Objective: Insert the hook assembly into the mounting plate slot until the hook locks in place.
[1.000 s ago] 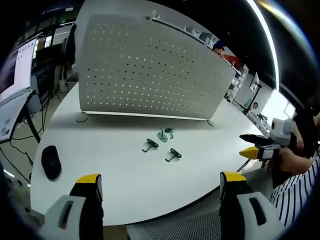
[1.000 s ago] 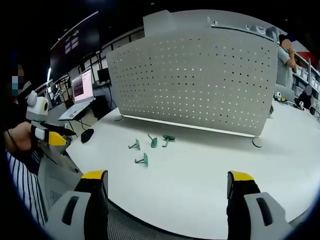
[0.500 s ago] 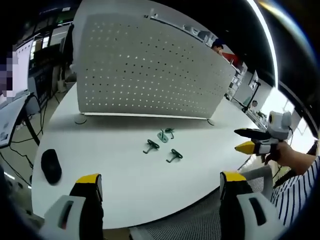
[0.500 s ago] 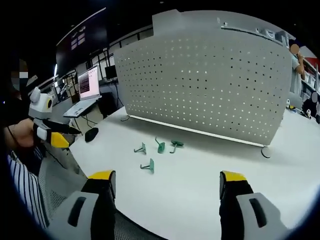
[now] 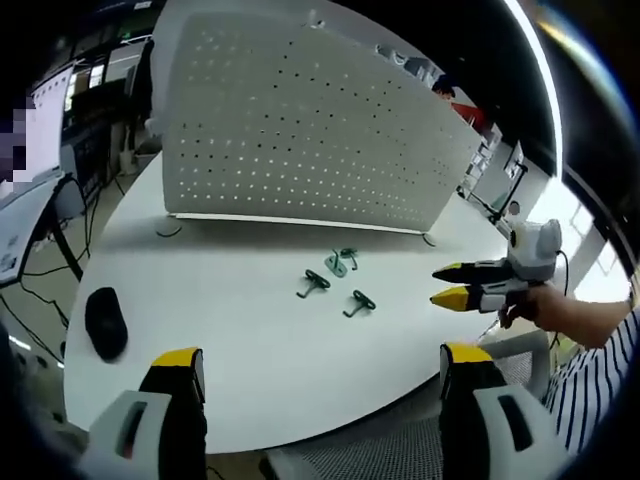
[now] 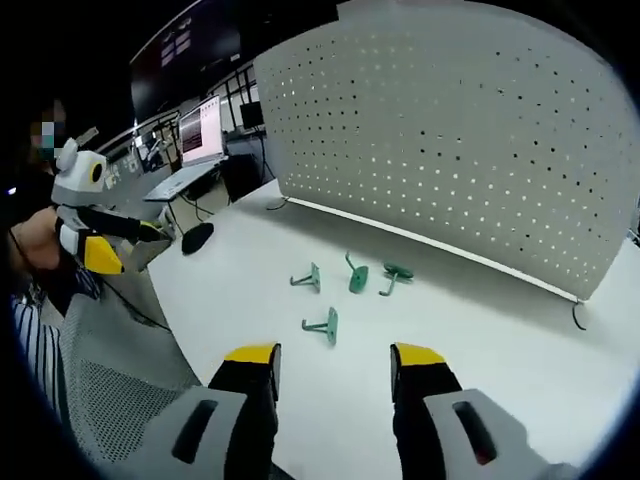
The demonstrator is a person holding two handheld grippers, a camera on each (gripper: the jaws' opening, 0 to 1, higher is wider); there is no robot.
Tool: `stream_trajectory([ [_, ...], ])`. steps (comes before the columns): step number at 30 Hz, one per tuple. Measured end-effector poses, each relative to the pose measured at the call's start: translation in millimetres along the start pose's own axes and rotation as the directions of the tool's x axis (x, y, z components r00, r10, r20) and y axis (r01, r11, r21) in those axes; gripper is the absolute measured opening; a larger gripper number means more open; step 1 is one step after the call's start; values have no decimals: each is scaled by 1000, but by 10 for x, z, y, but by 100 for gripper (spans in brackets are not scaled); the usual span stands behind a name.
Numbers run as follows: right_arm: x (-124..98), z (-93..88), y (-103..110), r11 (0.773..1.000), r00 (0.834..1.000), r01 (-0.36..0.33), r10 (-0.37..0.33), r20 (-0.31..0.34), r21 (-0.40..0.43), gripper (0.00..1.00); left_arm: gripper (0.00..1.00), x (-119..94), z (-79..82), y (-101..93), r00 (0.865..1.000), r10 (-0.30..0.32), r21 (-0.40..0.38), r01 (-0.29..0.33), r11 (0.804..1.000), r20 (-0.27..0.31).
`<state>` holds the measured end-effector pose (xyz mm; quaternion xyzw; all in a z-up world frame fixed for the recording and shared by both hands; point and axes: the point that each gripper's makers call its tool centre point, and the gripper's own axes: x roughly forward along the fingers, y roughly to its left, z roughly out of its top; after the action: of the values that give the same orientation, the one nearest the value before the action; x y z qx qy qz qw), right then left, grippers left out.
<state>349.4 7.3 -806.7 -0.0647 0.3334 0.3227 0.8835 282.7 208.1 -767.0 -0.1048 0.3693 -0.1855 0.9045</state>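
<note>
Starting at my left, I am holding my left gripper (image 5: 318,370) with its jaws spread wide and nothing between them, hovering at the near edge of the white table (image 5: 230,340). A black mouse (image 5: 105,322) is lying off toward the table's left side. Ahead of me the pegboard (image 5: 300,130), which I take for the mounting plate, is standing upright along the far side of the table. In front of it, well apart from its face, four green hooks are lying loose on the tabletop: a left hook (image 6: 308,279), two more touching or nearly so behind it (image 6: 358,277) (image 6: 394,273), and the nearest hook (image 6: 324,325) lying by itself closer to me.

Further right, I am pointing my right gripper (image 6: 331,355) down at that nearest hook, jaws partly drawn in but with a clear gap, gripping nothing.

As I judge it, I am in the reach step: no hook is picked up, none is in a slot. Next I need to lower the right jaws around the nearest hook, close on its stem, then carry it to the pegboard and press it into a slot until it locks.
</note>
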Motion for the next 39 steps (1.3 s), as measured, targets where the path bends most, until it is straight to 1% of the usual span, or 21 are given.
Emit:
stream_trajectory([
  [3, 151, -39, 40, 1000, 1000, -17, 17, -24, -5, 38, 100, -14, -25, 7, 1000, 0, 3, 0, 1000, -13],
  [5, 242, -72, 65, 999, 999, -25, 23, -46, -40, 34, 100, -25, -24, 5, 1000, -1, -1, 1, 1000, -11],
  [8, 363, -95, 101, 998, 997, -40, 37, -61, -56, 32, 100, -22, -36, 7, 1000, -1, -4, 1, 1000, -15],
  [11, 487, -157, 156, 993, 992, -79, 70, -105, -88, 29, 100, -21, -40, 3, 1000, -2, -7, 2, 1000, -18],
  [13, 551, -201, 185, 991, 987, -101, 88, -137, -92, 24, 100, -22, -45, 3, 1000, -1, -5, 1, 1000, -20],
  [15, 629, -210, 187, 988, 986, -102, 86, -144, -115, 22, 100, -30, -48, 3, 1000, -1, -7, 1, 1000, -17],
  [16, 668, -231, 189, 986, 984, -105, 84, -159, -133, 22, 100, -37, -53, 8, 1000, 1, -11, -1, 1000, -16],
  [20, 784, -259, 163, 982, 981, -103, 75, -181, -155, 19, 100, -51, -84, 36, 1000, 9, -21, -9, 1000, -17],
  [26, 878, -277, 114, 983, 979, -93, 61, -195, -159, 14, 100, -75, -129, 72, 999, 18, -32, -19, 999, -27],
  [29, 922, -312, 92, 983, 976, -92, 57, -212, -158, 13, 100, -82, -128, 95, 999, 24, -37, -25, 999, -27],
  [39, 1004, -332, 26, 984, 973, -81, 44, -226, -156, 5, 100, -85, -105, 120, 999, 29, -36, -30, 999, -29],
])
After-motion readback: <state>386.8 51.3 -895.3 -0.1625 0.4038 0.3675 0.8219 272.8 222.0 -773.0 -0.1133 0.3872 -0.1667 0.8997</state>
